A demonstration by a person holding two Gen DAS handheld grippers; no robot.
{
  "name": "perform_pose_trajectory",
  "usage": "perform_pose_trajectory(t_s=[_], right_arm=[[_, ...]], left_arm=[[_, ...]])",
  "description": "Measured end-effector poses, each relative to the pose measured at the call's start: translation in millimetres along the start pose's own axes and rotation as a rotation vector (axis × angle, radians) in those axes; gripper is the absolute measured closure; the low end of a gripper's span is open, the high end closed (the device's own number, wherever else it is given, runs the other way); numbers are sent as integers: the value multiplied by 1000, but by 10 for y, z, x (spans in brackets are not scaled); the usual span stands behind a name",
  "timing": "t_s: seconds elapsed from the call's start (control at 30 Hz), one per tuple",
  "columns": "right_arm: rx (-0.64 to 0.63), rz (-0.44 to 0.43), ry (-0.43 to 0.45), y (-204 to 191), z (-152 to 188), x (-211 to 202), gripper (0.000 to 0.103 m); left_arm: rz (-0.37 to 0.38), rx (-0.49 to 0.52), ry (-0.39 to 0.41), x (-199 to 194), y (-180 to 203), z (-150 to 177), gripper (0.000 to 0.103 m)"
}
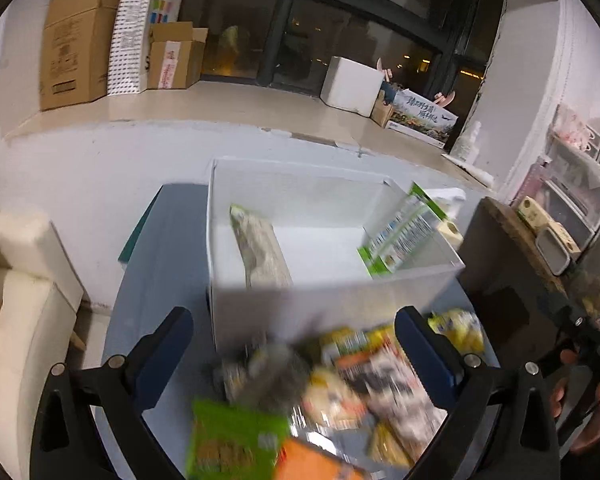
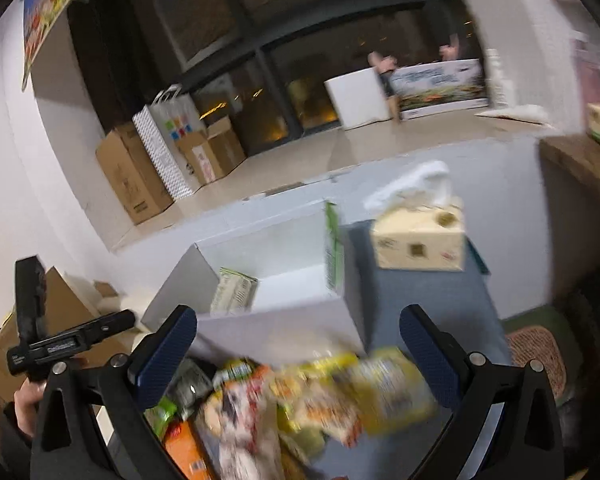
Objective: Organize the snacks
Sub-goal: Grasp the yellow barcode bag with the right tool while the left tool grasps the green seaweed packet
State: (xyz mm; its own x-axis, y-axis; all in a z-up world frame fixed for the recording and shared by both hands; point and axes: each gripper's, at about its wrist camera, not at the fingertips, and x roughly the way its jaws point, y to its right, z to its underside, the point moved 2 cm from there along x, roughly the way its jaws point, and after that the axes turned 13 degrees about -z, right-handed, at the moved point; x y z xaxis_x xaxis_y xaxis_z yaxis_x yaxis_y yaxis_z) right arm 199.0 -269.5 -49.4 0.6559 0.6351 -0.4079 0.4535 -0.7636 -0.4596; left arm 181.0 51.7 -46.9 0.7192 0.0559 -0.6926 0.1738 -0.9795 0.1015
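Both hand-held grippers are held wide apart, nothing gripped. A snack from the pile must be picked for the white box at 12 o'clock.

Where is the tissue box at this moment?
In the right wrist view the tissue box stands on the blue table, just right of the white box, beyond the snack pile.

Ahead of my fingers: white bin, open-topped, middle free; two packets lean inside. Below: snack pile crowds the desk.
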Motion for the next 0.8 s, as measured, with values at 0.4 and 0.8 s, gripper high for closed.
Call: perform_pose_trajectory(t_s=[0.4, 0.8], right_arm=[[52, 112, -176, 462, 727, -76, 0], [51, 129, -316, 898, 499, 831, 0]], left_arm=[[37, 83, -5, -595, 177, 811, 0], [43, 99, -43, -534, 145, 963, 0]])
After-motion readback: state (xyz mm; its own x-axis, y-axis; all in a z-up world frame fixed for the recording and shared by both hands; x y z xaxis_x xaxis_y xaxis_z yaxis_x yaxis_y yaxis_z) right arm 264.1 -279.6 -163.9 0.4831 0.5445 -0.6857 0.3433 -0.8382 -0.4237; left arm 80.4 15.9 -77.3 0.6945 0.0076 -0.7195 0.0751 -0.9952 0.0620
